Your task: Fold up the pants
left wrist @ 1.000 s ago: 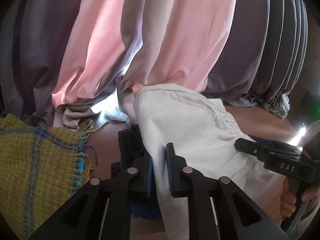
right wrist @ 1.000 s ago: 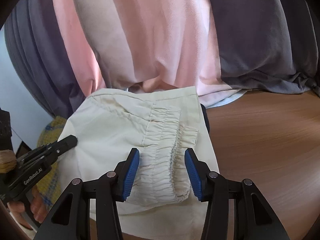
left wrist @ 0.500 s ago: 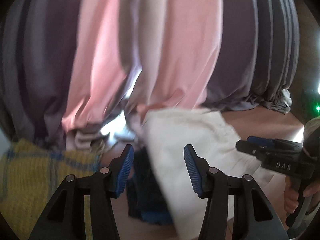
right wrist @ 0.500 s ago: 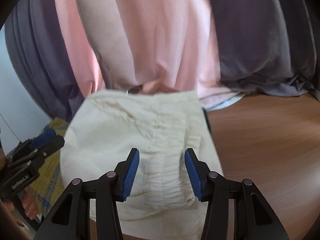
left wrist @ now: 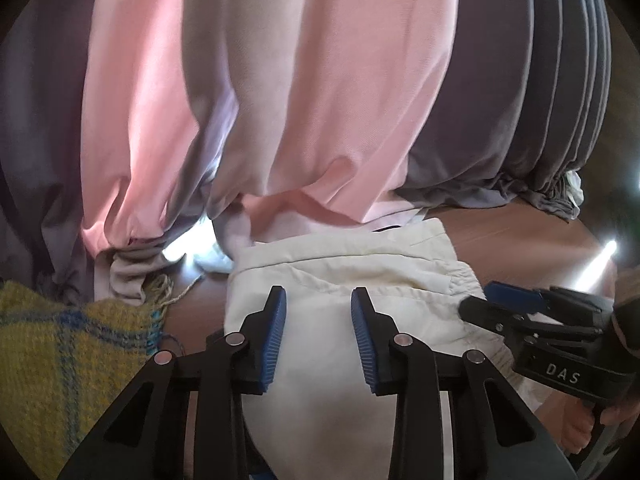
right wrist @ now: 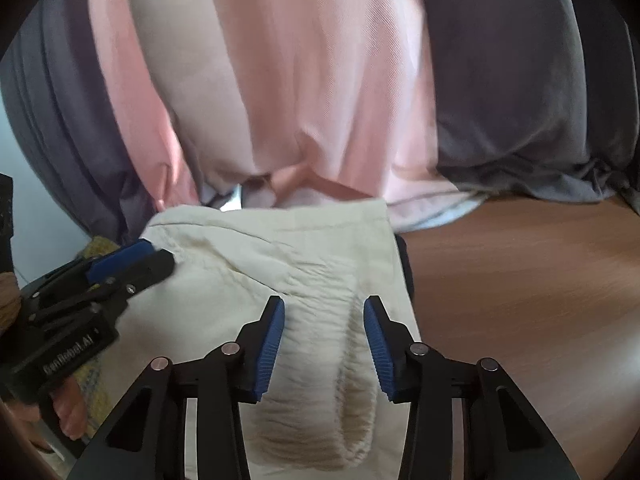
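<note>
While both jaws stand apart, the cream pants [left wrist: 340,280] lie folded on the wood counter [right wrist: 520,280].

Left hand-held gripper [left wrist: 319,334] and right hand-held gripper [right wrist: 324,346] each hover spread over the pants, gripping nothing; the gathered waistband [right wrist: 320,400] sits between the right fingers. Something dark shows under the pants' right edge. A yellow plaid cloth [left wrist: 60,360] lies just left of the pants. Pink and grey curtains [left wrist: 320,100] hang behind, hems bunched on the counter, touching the pants' far edge.

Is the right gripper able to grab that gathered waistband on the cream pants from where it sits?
Probably yes: the right gripper is open with the waistband between its fingers, nothing covering it.
</note>
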Demonstrator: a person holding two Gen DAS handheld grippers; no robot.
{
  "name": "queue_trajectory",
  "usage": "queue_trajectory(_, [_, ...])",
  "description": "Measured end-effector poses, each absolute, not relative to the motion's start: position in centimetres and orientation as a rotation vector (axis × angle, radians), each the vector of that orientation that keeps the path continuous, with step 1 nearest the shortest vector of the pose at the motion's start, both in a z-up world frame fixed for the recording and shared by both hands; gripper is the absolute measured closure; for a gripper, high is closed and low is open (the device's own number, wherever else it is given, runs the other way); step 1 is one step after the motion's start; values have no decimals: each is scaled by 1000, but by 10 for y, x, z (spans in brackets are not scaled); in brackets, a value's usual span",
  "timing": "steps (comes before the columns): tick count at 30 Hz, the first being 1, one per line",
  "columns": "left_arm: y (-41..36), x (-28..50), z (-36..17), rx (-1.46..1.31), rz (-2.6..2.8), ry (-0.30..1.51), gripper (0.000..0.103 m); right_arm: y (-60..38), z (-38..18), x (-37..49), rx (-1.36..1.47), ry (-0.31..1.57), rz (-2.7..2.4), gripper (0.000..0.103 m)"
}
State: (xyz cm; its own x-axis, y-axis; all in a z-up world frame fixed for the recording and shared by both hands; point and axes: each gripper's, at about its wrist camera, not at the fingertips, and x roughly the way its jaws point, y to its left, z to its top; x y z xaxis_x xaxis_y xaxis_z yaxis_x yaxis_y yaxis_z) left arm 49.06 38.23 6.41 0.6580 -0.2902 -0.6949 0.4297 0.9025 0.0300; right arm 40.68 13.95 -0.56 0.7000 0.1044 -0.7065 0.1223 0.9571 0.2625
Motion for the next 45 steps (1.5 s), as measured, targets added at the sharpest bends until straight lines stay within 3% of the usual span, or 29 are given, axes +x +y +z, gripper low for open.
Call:
queue_trajectory(7, [386,480,71,181,-368,695,68,135,-9,397,333,785,-45,60])
queue_trajectory(10, [392,453,85,166,-327,590,58,135,5,382,308,752,-63,59])
queue_trajectory(15, [381,402,100,213,-340,509,48,136,32,348,265,667,-76,50])
queue_trajectory(25, [370,327,115,204,-310,458,37,136,61,277,180,584,-47,32])
queue_trajectory(30, [369,287,115,170,-261,452,19,125,64,239,141,559,-50,28])
queue_trajectory(32, [368,271,114,156,-241,452,15,120,65,223,123,552,-48,22])
queue_trajectory(45, [351,173,118,136,-178,443,7,93,73,134,107,537,-13,15])
